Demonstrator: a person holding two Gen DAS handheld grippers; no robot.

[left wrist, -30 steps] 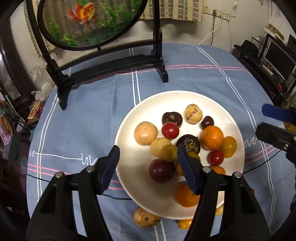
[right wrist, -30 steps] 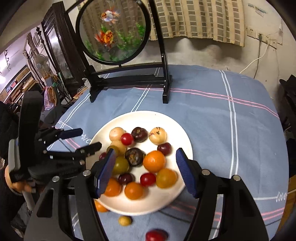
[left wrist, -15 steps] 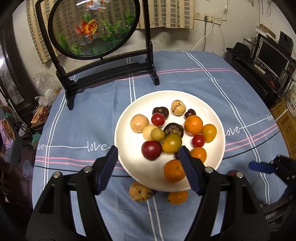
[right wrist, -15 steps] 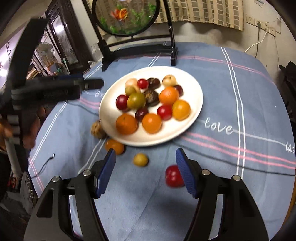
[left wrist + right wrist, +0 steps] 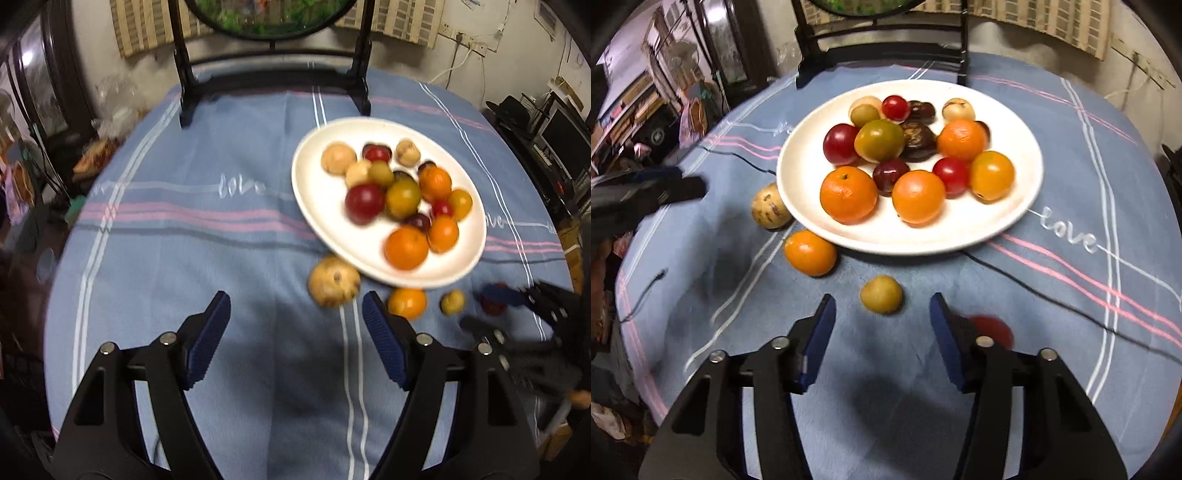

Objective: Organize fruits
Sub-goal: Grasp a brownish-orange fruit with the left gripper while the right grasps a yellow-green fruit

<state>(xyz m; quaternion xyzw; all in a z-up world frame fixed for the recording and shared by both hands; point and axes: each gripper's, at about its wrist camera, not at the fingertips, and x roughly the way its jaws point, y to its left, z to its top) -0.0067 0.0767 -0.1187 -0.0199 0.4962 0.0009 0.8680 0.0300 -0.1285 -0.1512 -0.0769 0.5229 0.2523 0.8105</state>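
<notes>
We see a white plate (image 5: 1015, 218) heaped with oranges, red and dark plums, yellow-green fruits and pale speckled ones, standing on a blue striped tablecloth (image 5: 1071, 155). Four fruits lie loose on the cloth off the plate's near rim: a pale speckled fruit (image 5: 770, 206) touching the rim, an orange (image 5: 809, 252) just beside it, a small yellow fruit (image 5: 881, 294) a little further out, and a red fruit (image 5: 991, 328) partly hidden behind our right gripper's finger. Our right gripper (image 5: 882, 339) is closing with nothing between its blue pads, the yellow fruit just ahead of them. Our left gripper (image 5: 295, 341) is opening, empty, over bare cloth near the speckled fruit
</notes>
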